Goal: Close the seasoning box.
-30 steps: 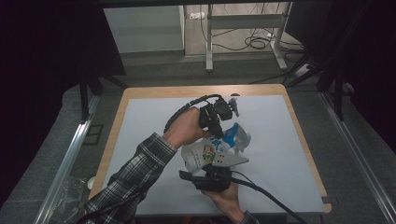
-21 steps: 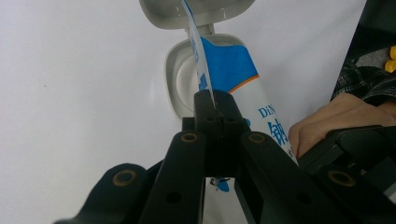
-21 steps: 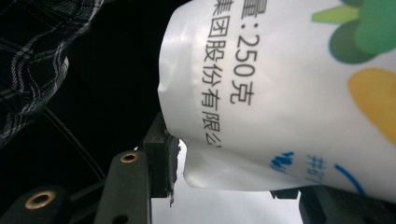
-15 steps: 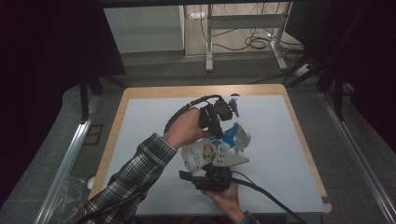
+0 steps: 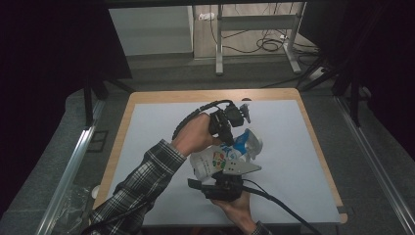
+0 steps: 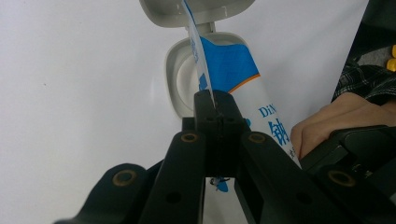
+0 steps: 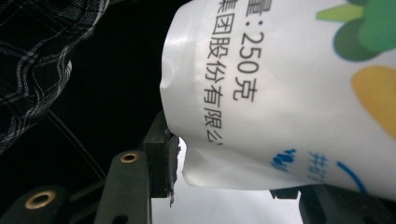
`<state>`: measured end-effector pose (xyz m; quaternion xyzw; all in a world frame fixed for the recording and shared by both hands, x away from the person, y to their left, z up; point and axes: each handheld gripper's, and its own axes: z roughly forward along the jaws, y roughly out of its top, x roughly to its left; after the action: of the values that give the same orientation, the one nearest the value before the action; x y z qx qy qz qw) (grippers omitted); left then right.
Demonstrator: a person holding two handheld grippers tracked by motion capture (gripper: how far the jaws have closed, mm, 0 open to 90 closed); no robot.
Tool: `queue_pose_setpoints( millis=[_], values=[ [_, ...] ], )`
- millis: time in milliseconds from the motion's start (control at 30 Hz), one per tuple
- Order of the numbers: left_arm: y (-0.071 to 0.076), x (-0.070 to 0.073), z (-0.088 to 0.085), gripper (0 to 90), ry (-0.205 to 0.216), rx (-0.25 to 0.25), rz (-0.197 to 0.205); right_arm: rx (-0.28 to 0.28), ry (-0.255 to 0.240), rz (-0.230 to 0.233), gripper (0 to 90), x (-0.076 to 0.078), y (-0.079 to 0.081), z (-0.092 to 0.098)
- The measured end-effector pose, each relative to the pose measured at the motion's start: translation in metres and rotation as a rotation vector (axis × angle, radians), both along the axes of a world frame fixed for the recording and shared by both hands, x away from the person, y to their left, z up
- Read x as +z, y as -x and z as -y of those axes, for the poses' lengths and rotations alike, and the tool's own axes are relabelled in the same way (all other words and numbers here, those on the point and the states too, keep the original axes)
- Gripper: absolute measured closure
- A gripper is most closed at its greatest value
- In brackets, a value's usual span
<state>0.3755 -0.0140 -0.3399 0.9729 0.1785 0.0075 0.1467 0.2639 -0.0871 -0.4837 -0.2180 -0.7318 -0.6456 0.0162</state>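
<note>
The white-and-blue soft plastic pouch (image 5: 222, 159) with its grey flip lid open is held above the tabletop (image 5: 147, 132), right tongs (image 7: 224, 186) clamping its base, left tongs (image 6: 215, 100) pinched shut on a thin wipe or seal strip (image 6: 198, 56) half-drawn from the opening.

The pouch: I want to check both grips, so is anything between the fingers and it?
Nothing visible. The left gripper is shut directly on the pouch edge, and the right gripper has its fingers against the bottom.
</note>
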Motion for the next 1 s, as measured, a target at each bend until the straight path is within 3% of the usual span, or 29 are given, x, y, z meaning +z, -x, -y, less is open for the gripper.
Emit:
queue_pose_setpoints(
  millis=[1000],
  values=[
    [-0.0014,-0.0019,0.0021,90.0,-0.009,-0.001,-0.006,0.003,-0.013,-0.003,52.7,0.0017,-0.0006,0.0012]
  ],
)
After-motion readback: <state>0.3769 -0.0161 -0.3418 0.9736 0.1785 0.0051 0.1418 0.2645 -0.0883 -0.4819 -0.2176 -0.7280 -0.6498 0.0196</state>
